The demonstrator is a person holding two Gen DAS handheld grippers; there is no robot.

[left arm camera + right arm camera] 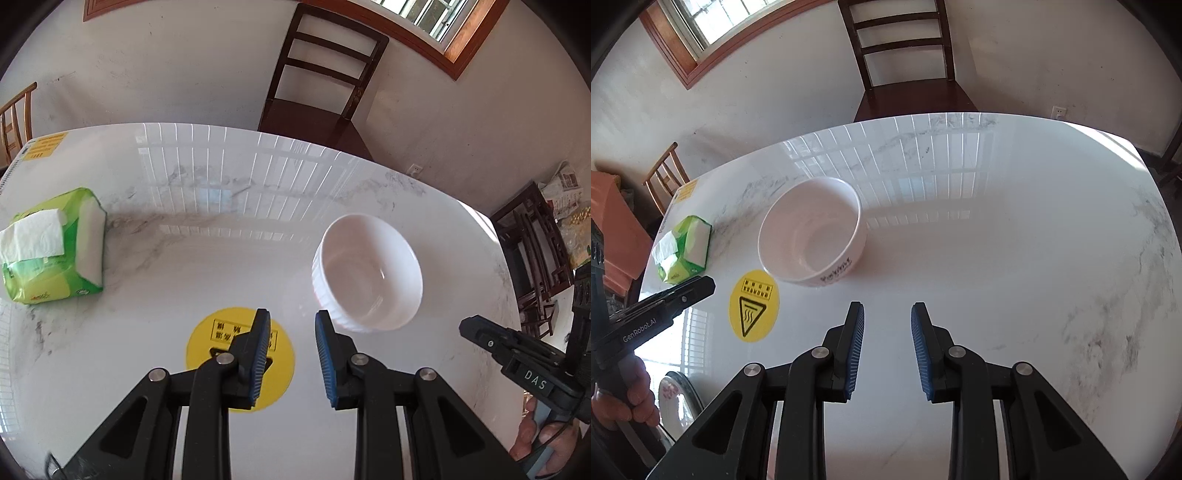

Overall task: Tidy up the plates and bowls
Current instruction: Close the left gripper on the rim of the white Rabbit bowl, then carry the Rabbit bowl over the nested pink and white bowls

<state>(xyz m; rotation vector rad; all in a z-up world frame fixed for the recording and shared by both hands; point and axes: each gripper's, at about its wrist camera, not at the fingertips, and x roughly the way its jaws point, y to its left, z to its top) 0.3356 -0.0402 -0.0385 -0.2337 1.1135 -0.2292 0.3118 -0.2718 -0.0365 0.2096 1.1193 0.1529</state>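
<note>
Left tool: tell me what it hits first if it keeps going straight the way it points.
Likely the marble table itself, around the yellow round sticker below its tips. The left tool is empty and angled downward; the white bowl sits right of that line, though depth is uncertain.

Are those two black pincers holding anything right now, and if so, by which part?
Nothing is held. The left gripper and the right gripper both hang over the marble table with bare gaps between their fingers. The white bowl sits untouched.

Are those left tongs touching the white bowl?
Apart. The left wrist view shows bare tabletop between the left tongs and the white bowl.
</note>
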